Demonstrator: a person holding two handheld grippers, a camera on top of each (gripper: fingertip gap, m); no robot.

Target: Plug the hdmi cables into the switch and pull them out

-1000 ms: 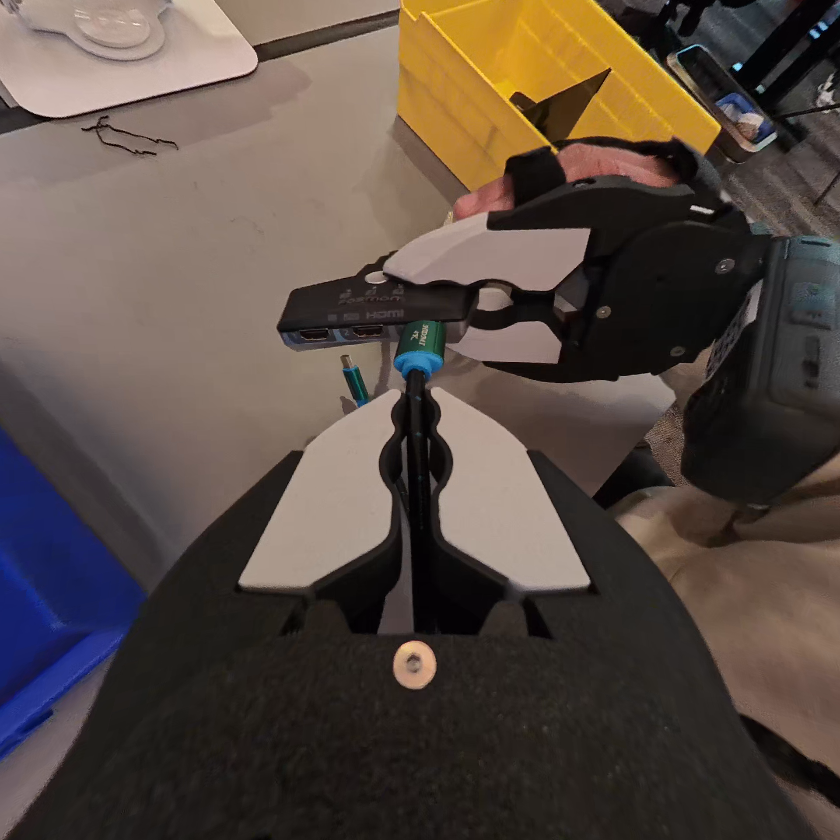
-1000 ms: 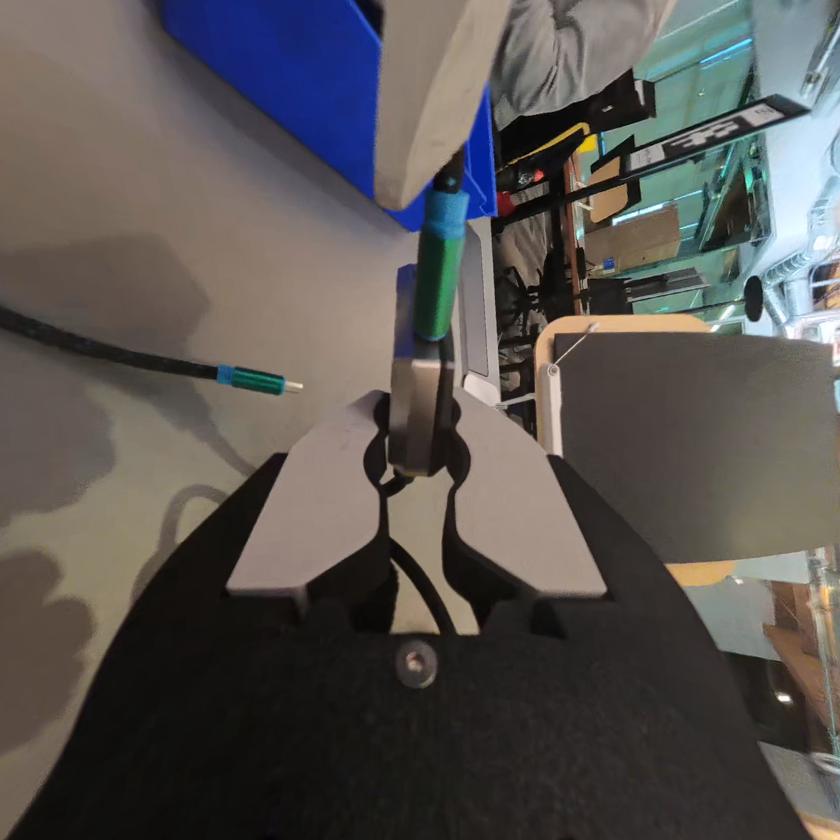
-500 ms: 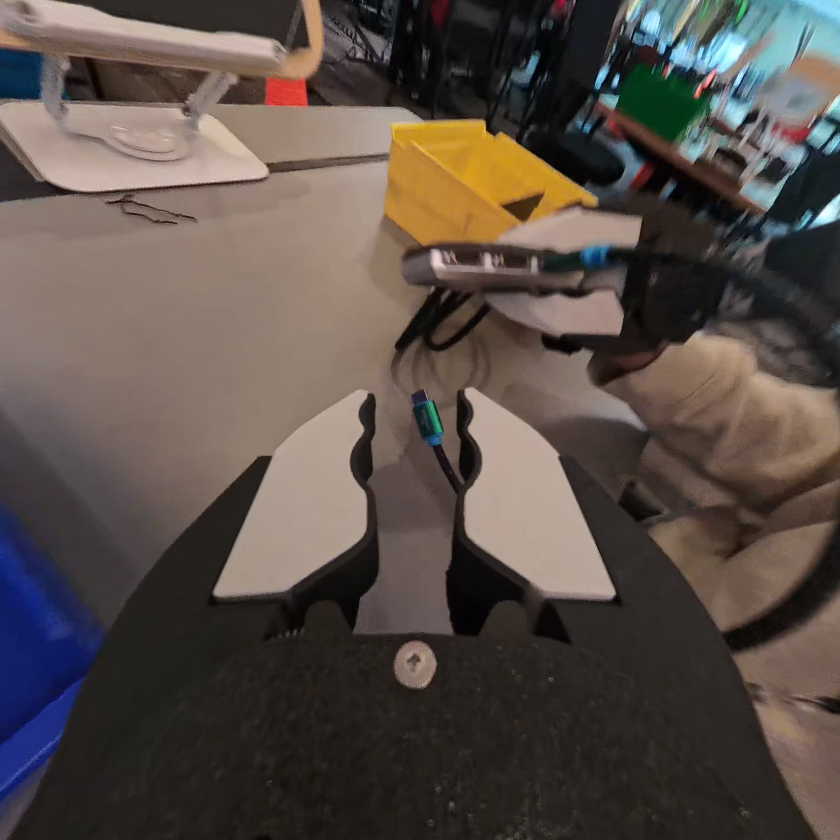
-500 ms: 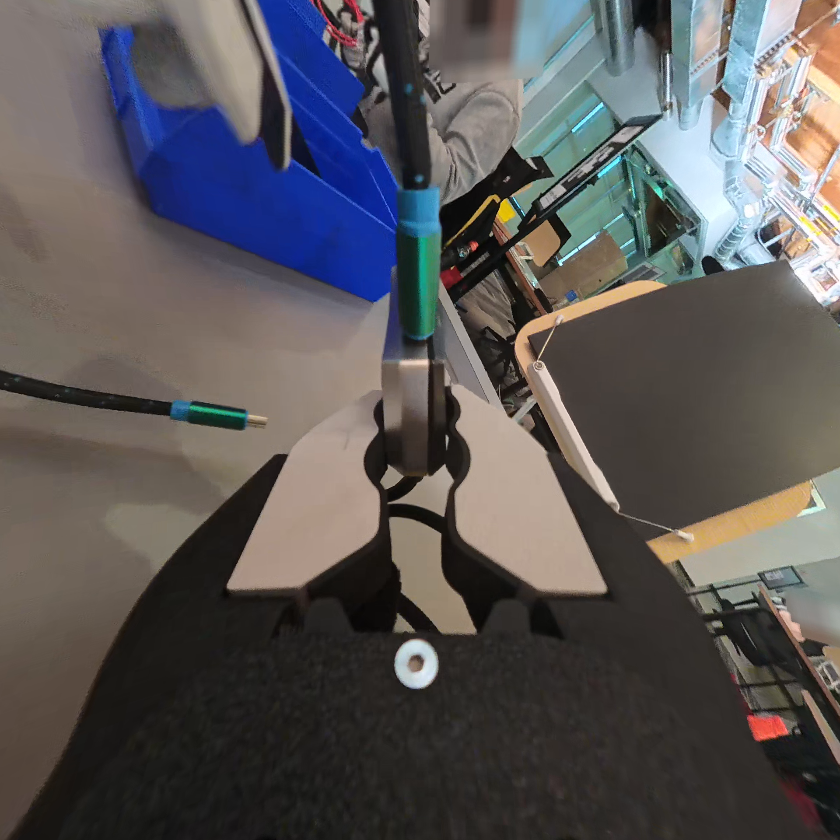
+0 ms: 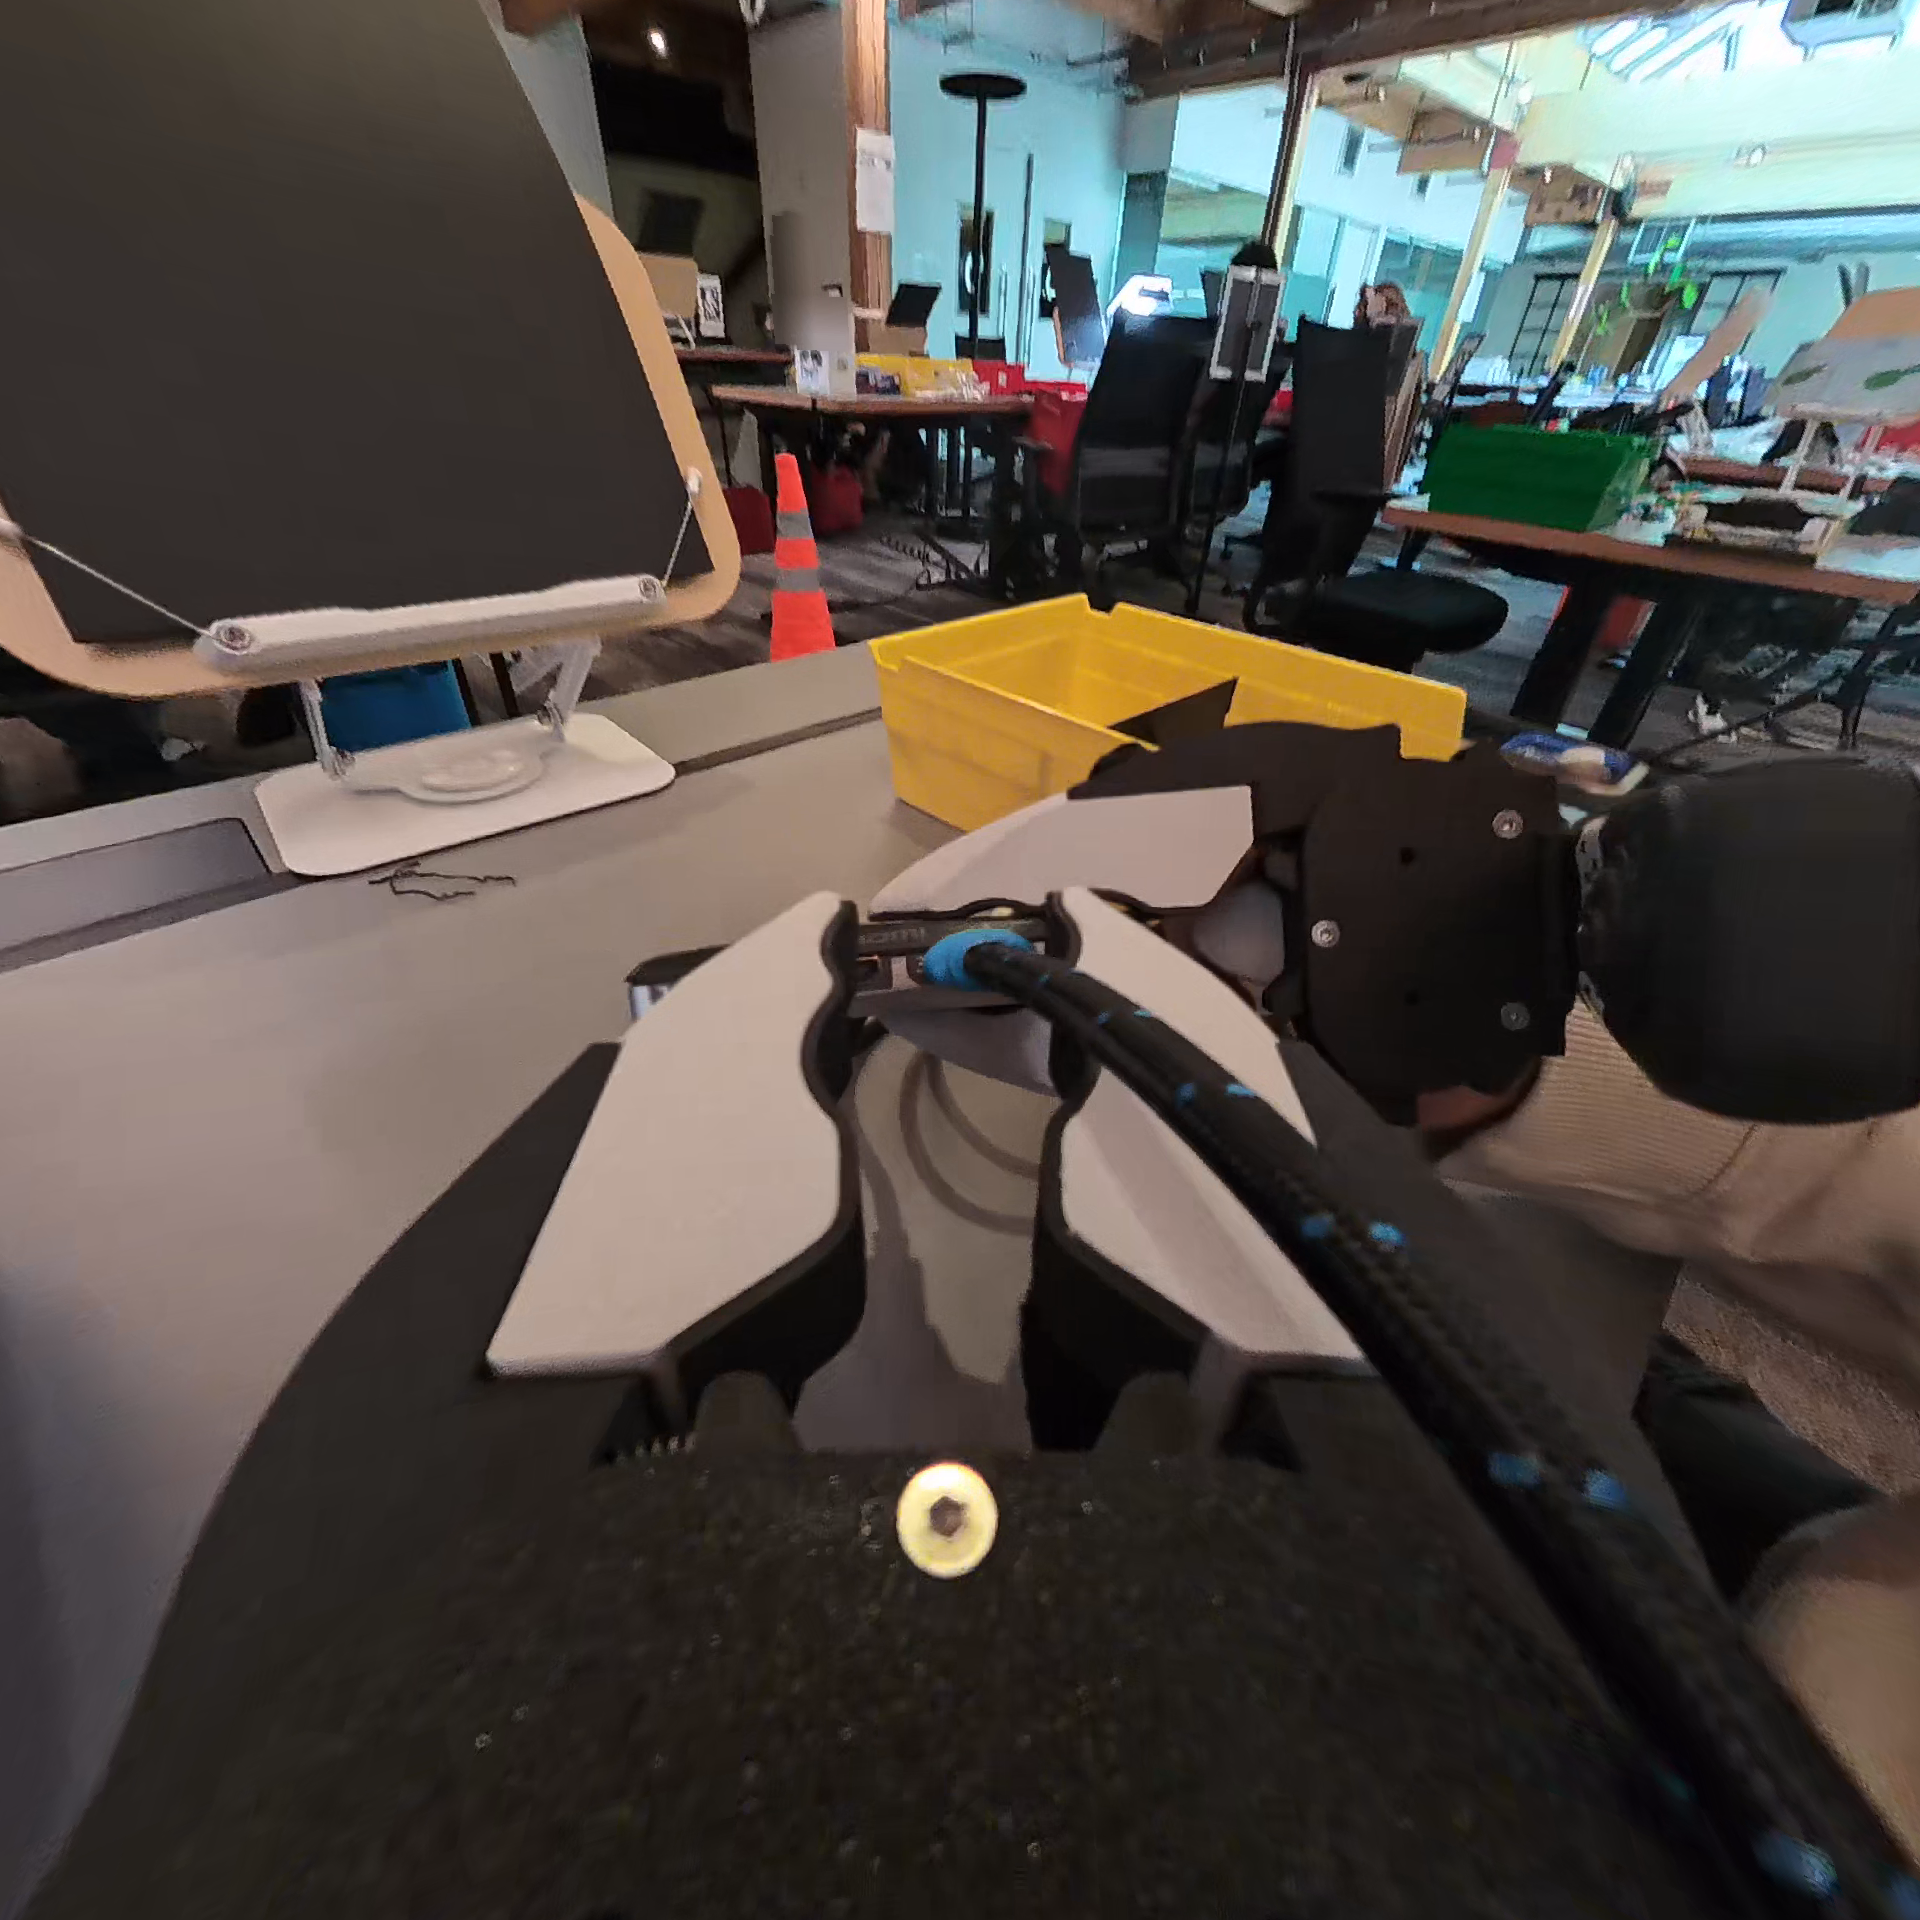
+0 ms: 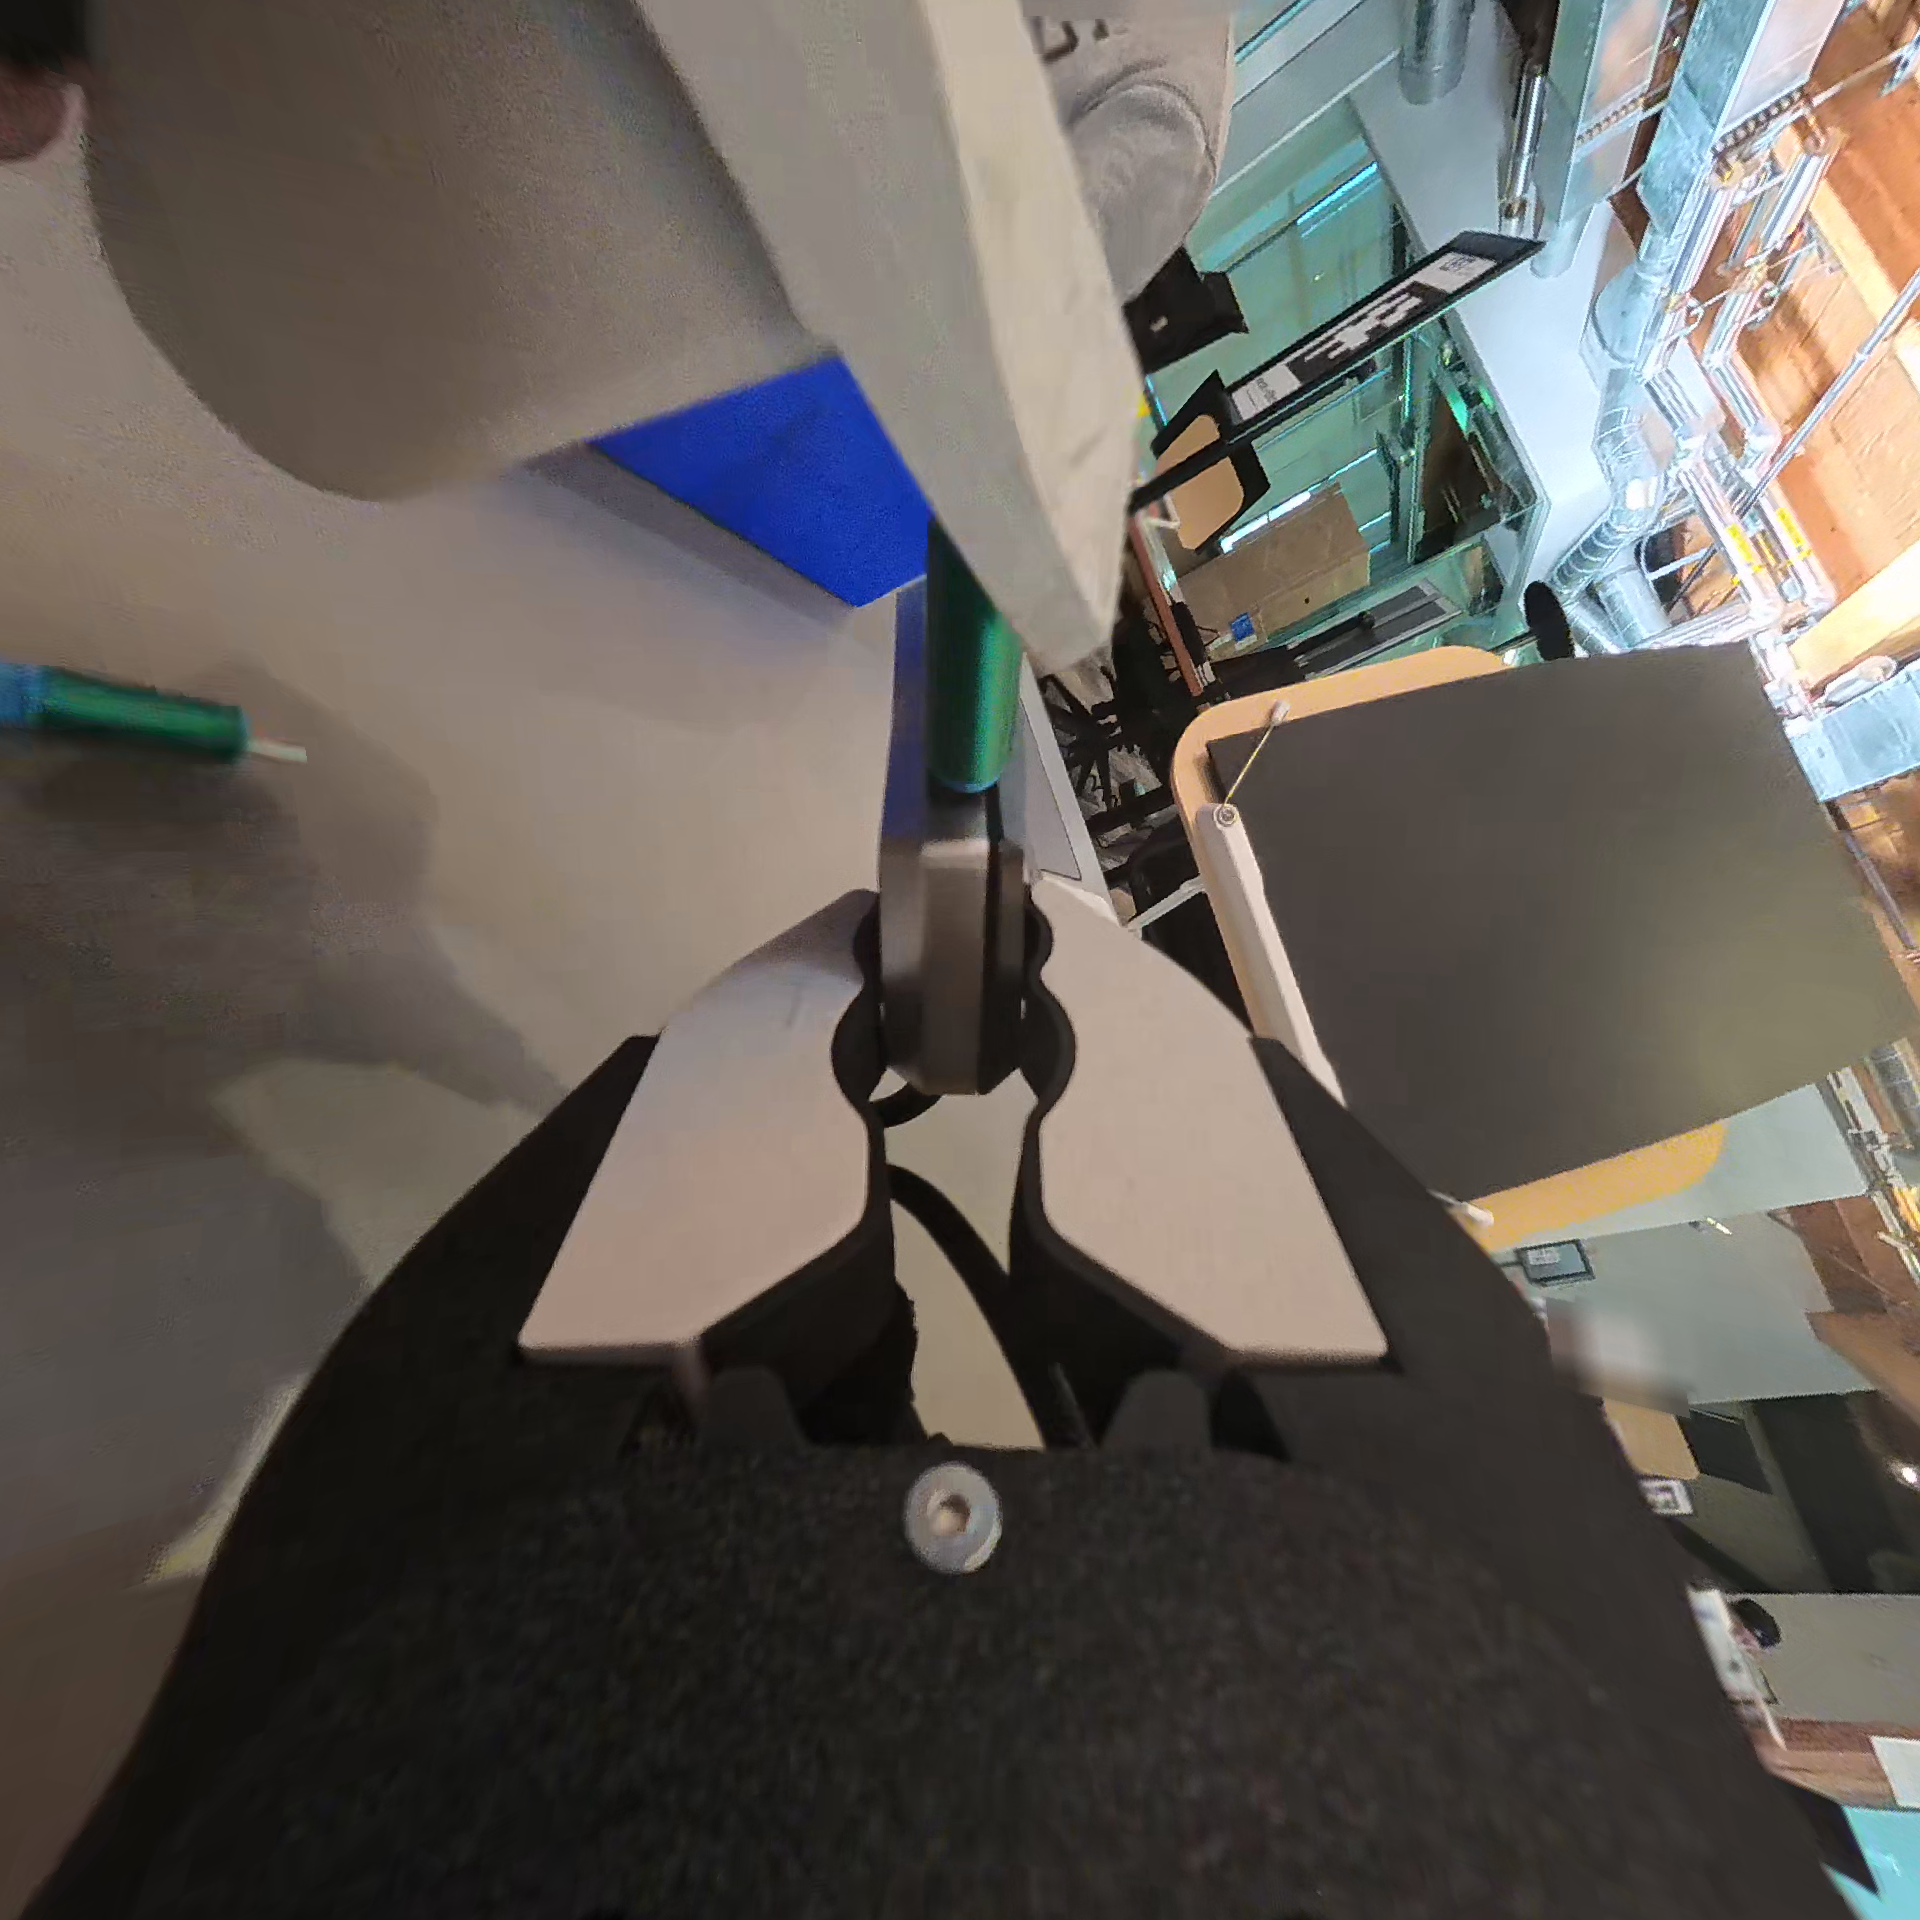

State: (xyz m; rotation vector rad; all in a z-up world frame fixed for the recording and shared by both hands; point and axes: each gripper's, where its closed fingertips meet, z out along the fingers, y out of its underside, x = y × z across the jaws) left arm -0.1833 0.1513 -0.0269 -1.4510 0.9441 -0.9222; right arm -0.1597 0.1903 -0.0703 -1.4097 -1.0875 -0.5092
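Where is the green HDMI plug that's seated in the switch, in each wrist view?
Left wrist view: only its blue collar shows, plugged HDMI plug, centre frame between the left gripper fingers, in the switch.
Right wrist view: plugged HDMI plug above centre, rising from the switch clamped in the right gripper.
Shared landmark: the dark board on a stand.

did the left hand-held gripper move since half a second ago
Yes. The left hand-held gripper rose off the table toward the switch, now straddling the plugged cable's blue collar; yellow bin sits behind.
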